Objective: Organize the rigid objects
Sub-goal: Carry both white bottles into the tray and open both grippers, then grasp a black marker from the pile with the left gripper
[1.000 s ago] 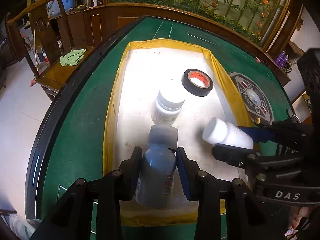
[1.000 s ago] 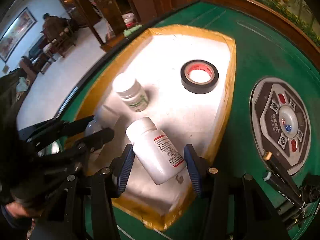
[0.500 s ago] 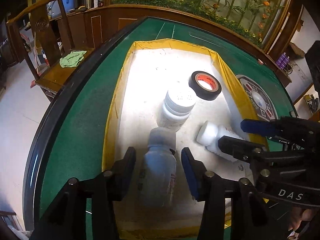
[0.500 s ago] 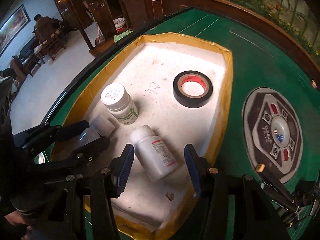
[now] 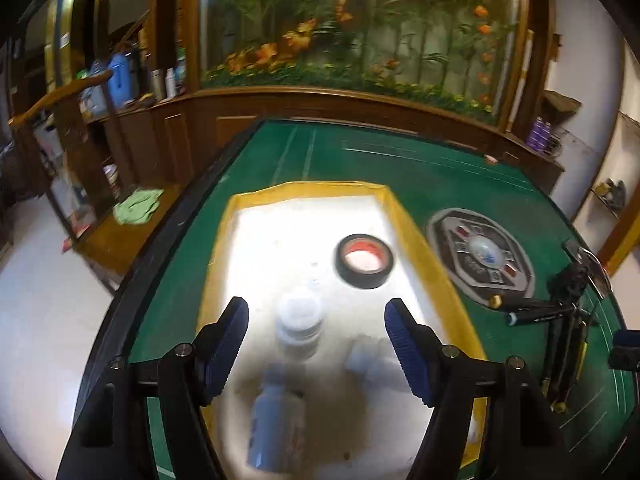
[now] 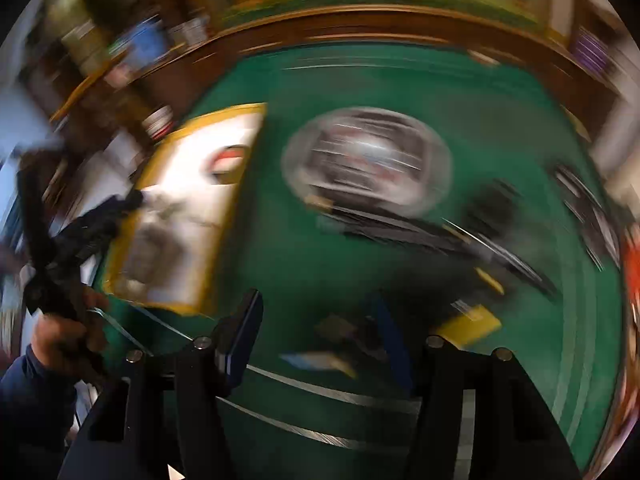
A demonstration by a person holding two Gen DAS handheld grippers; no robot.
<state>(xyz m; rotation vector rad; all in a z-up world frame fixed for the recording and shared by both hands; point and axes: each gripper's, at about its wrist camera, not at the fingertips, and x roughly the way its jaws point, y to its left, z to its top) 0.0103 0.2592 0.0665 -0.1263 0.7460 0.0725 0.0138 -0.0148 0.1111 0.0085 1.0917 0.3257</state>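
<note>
In the left wrist view a white tray with a yellow rim lies on the green table. In it are a black tape roll, an upright white bottle, a bottle lying down and another lying white bottle. My left gripper is open above them, holding nothing. The right wrist view is badly blurred; my right gripper is open and empty over the green felt, right of the tray.
A round grey control panel sits in the table's middle. Pens and dark tools lie to its right. A yellow object lies near my right gripper. A wooden chair with a green cloth stands left of the table.
My left gripper let go of its bottle, opened wide and pulled back and up. My right gripper left its bottle in the tray and swung fast to the right over the felt.
</note>
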